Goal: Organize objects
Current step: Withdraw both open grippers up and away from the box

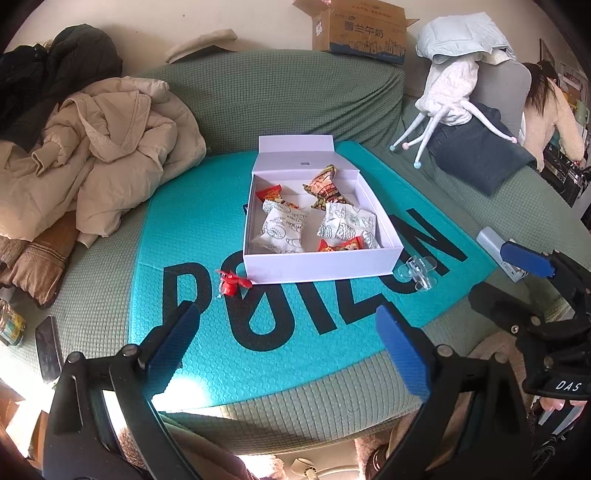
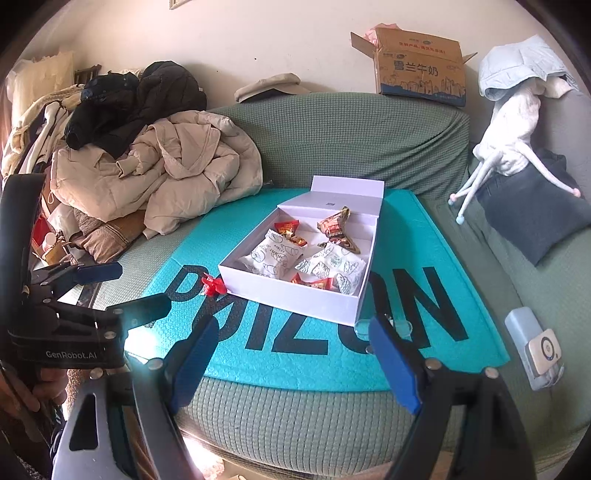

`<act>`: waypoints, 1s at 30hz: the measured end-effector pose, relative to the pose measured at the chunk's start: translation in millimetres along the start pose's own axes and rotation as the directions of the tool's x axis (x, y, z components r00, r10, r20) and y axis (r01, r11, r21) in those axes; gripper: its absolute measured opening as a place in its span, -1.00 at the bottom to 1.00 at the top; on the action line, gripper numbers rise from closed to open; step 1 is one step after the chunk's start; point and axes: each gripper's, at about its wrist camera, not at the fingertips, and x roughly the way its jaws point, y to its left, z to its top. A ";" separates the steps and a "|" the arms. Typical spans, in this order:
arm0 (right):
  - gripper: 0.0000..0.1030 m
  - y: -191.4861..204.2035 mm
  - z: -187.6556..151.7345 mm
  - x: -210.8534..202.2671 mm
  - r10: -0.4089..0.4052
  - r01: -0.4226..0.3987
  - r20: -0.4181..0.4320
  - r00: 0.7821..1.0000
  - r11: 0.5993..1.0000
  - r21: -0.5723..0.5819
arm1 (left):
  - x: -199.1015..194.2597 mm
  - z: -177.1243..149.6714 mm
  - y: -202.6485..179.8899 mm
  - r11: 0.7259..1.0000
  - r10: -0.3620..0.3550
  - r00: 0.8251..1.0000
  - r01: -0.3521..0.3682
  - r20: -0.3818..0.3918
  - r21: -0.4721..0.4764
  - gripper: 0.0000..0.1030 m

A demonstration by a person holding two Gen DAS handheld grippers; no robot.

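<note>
A white box (image 1: 317, 267) with its lid folded back sits on a teal bubble mailer (image 1: 221, 350) on the green sofa. Several wrapped snack packets (image 1: 280, 225) lie inside it. A small red clip (image 1: 231, 282) lies at the box's front left corner and a clear plastic clip (image 1: 419, 271) at its front right corner. My left gripper (image 1: 288, 332) hovers open over the mailer, short of the box, with nothing between its fingers. My right gripper (image 2: 295, 350) is also open and empty, in front of the box (image 2: 295, 299); the red clip (image 2: 212, 286) lies to its upper left.
Coats (image 1: 103, 166) are piled on the sofa's left. On the right lie a pale blue power bank (image 2: 524, 332) and a dark cushion (image 1: 480, 155). A cardboard box (image 1: 362, 33) stands on the sofa back. A phone (image 1: 48, 349) lies at left. A person (image 1: 550, 114) is at far right.
</note>
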 end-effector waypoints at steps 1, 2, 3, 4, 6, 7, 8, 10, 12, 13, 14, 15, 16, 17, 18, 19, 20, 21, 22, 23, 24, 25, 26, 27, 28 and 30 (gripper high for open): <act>0.63 -0.7 -3.5 2.3 0.003 -0.003 -0.004 1.000 1.000 0.005 | 2.3 -3.5 0.4 1.000 -0.003 1.000 0.003 -0.006 0.000 0.87; 0.63 -1.6 -6.7 4.6 0.004 -0.004 -0.009 1.000 1.000 0.011 | 4.7 -6.4 1.5 1.000 -0.003 1.000 0.003 -0.013 -0.005 0.87; 0.63 -2.4 -9.7 6.9 0.003 -0.003 -0.015 1.000 1.000 0.017 | 7.2 -9.3 2.6 1.000 0.000 1.000 0.000 -0.019 -0.010 0.87; 0.63 -3.0 -12.1 9.0 0.002 -0.002 -0.021 1.000 1.000 0.021 | 9.8 -11.7 3.6 1.000 0.002 1.000 -0.003 -0.024 -0.015 0.87; 0.63 -4.2 -16.7 12.8 -0.006 0.007 -0.030 1.000 1.000 0.022 | 14.6 -15.7 4.8 1.000 0.007 0.999 -0.008 -0.032 -0.023 0.87; 0.63 -5.1 -18.8 14.2 -0.013 0.014 -0.032 0.999 1.000 0.022 | 16.9 -17.6 5.3 1.000 0.009 0.999 -0.010 -0.036 -0.026 0.87; 0.63 -6.2 -21.1 15.4 -0.020 0.020 -0.035 0.999 1.000 0.021 | 19.0 -19.3 5.5 1.000 0.012 0.999 -0.013 -0.039 -0.028 0.87; 0.63 -8.8 -26.0 18.0 -0.031 0.032 -0.038 0.999 0.999 0.027 | 23.2 -23.6 6.2 0.999 0.022 0.999 -0.023 -0.042 -0.033 0.87; 0.63 -13.2 -30.8 21.4 -0.027 0.029 -0.044 0.999 0.998 0.050 | 27.2 -27.6 6.9 0.999 0.021 0.999 -0.023 -0.046 -0.043 0.87; 0.63 -15.9 -33.4 23.5 -0.021 0.024 -0.048 0.999 0.998 0.062 | 29.3 -30.3 7.7 0.998 0.016 0.999 -0.019 -0.049 -0.052 0.87; 0.63 -18.0 -36.1 26.0 -0.020 0.024 -0.052 0.998 0.997 0.073 | 31.8 -33.0 8.6 0.998 0.010 0.999 -0.013 -0.053 -0.062 0.87; 0.63 -20.5 -38.9 28.4 -0.024 0.029 -0.057 0.998 0.996 0.084 | 34.6 -35.6 9.6 0.997 0.004 0.998 -0.009 -0.059 -0.073 0.87; 0.63 -22.9 -41.6 31.6 -0.030 0.035 -0.062 0.998 0.995 0.095 | 38.0 -38.0 11.0 0.996 0.000 0.998 -0.005 -0.066 -0.086 0.87; 0.63 -25.3 -44.6 34.5 -0.033 0.040 -0.069 0.997 0.994 0.105 | 41.8 -40.5 12.5 0.995 -0.006 0.997 -0.002 -0.075 -0.098 0.87; 0.63 -27.1 -46.8 38.3 -0.032 0.040 -0.078 0.996 0.993 0.113 | 45.6 -43.0 14.4 0.994 -0.010 0.996 0.000 -0.086 -0.110 0.87; 0.63 -28.5 -49.1 42.4 -0.027 0.038 -0.087 0.996 0.992 0.118 | 49.3 -45.4 16.4 0.993 -0.014 0.995 0.002 -0.095 -0.122 0.87; 0.63 -29.4 -51.3 46.7 -0.025 0.036 -0.096 0.995 0.992 0.119 | 53.0 -47.2 18.6 0.991 -0.015 0.995 0.001 -0.103 -0.133 0.87; 0.63 -30.2 -53.5 50.9 -0.025 0.037 -0.104 0.994 0.992 0.118 | 56.6 -48.9 20.9 0.990 -0.012 0.994 -0.004 -0.111 -0.144 0.87; 0.63 -30.5 -55.4 55.3 -0.027 0.040 -0.111 0.993 0.992 0.117 | 60.5 -50.0 23.1 0.988 -0.006 0.993 -0.013 -0.119 -0.153 0.87; 0.63 -31.8 -56.9 59.4 -0.032 0.046 -0.119 0.992 0.992 0.117 | 64.0 -50.9 25.0 0.987 0.001 0.992 -0.022 -0.125 -0.160 0.87; 0.63 -32.7 -58.1 63.5 -0.038 0.053 -0.127 0.991 0.992 0.116 | 67.7 -51.5 26.9 0.986 0.007 0.991 -0.029 -0.132 -0.166 0.87; 0.63 -33.7 -59.1 67.2 -0.044 0.059 -0.130 0.990 0.991 0.116 | 71.5 -51.9 28.5 0.985 0.014 0.990 -0.038 -0.139 -0.170 0.87; 0.63 -35.0 -59.7 70.6 -0.048 0.064 -0.133 0.990 0.991 0.117 | 74.9 -52.5 30.3 0.984 0.022 0.989 -0.047 -0.144 -0.172 0.87; 0.63 -36.2 -60.2 74.2 -0.052 0.068 -0.136 0.989 0.991 0.117 | 78.4 -52.8 31.4 0.983 0.027 0.989 -0.053 -0.147 -0.175 0.87; 0.63 -37.4 -60.6 78.1 -0.057 0.074 -0.141 0.988 0.990 0.120 | 82.2 -53.1 32.5 0.982 0.029 0.988 -0.057 -0.152 -0.179 0.87; 0.63 -39.8 -61.1 85.9 -0.063 0.081 -0.150 0.987 0.989 0.122 | 91.3 -52.8 34.7 0.981 0.032 0.986 -0.062 -0.164 -0.183 0.87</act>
